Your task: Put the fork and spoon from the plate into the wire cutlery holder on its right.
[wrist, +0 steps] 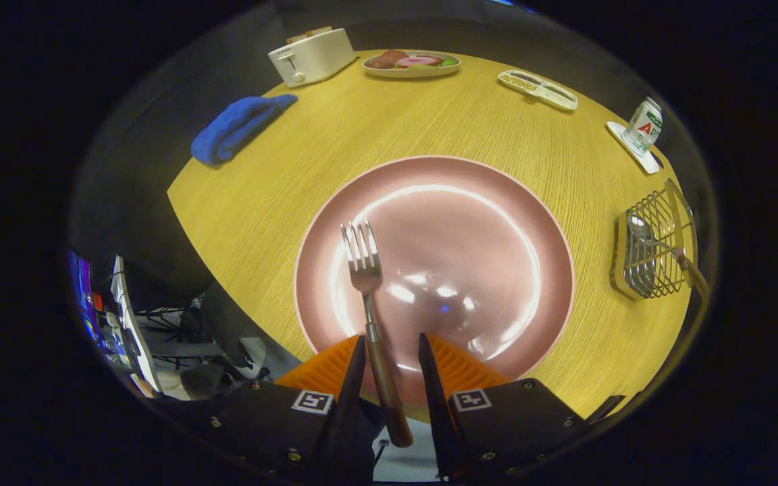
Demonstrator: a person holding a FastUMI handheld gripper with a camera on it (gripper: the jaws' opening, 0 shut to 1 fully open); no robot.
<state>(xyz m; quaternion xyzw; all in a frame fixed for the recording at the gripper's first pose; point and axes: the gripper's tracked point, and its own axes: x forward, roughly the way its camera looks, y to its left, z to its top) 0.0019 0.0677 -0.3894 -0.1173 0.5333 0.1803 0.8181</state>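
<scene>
Gripper: gripper (392,354) parted narrowly, fingers flanking the fork's wooden handle; contact cannot be told.
Fork: fork (366,283) lies on the plate's left half, steel tines pointing away, handle running back over the near rim.
Plate: pink plate (497,223), round and glossy, on a wood-grain table (335,148); bare tabletop all around.
Holder: wire cutlery holder (652,253) right of the plate, near the table edge; spoon (637,236) bowl seen inside.

Place: staged dining booth
Evidence: wooden counter (281,196); toaster (313,55) at 11 o'clock; food plate (411,63) at 12; dark cloth wall (159,121) behind
</scene>
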